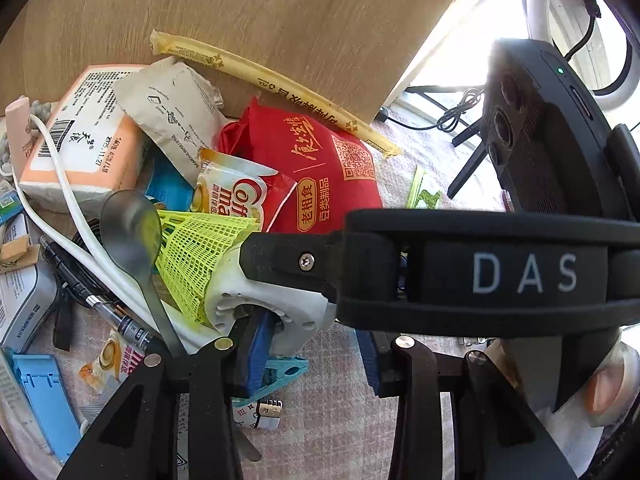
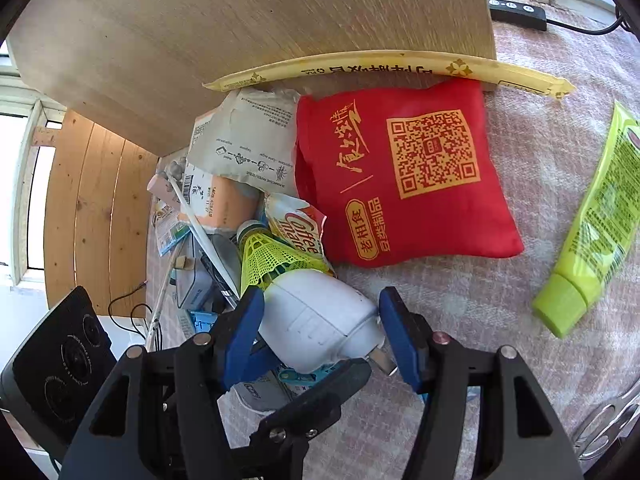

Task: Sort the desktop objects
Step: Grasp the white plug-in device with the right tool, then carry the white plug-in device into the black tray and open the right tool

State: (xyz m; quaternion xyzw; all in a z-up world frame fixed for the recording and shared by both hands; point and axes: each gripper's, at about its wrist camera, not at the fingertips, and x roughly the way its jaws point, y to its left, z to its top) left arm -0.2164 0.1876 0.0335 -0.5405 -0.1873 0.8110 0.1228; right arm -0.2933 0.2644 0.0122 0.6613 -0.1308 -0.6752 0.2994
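A white plug adapter (image 2: 320, 320) lies on the pink cloth at the edge of a pile, its metal prong toward the right pad. My right gripper (image 2: 322, 336) straddles it with the blue pads wide apart; the left pad is at its side, and a small gap shows at the right pad. In the left wrist view the right gripper's finger (image 1: 288, 264) lies over the same adapter (image 1: 260, 304). My left gripper (image 1: 312, 356) stands beside it, jaws apart, one pad at the adapter's hollow end, above a teal clip (image 1: 288, 368).
The pile holds a yellow-green shuttlecock (image 1: 196, 256), a coffee sachet (image 1: 240, 196), a spoon (image 1: 128, 224), a white cable (image 1: 68, 208), a tissue pack (image 1: 84, 140) and a pen (image 1: 104, 308). A red pouch (image 2: 404, 184), a green tube (image 2: 592, 232) and a wooden board (image 2: 280, 20) lie around it.
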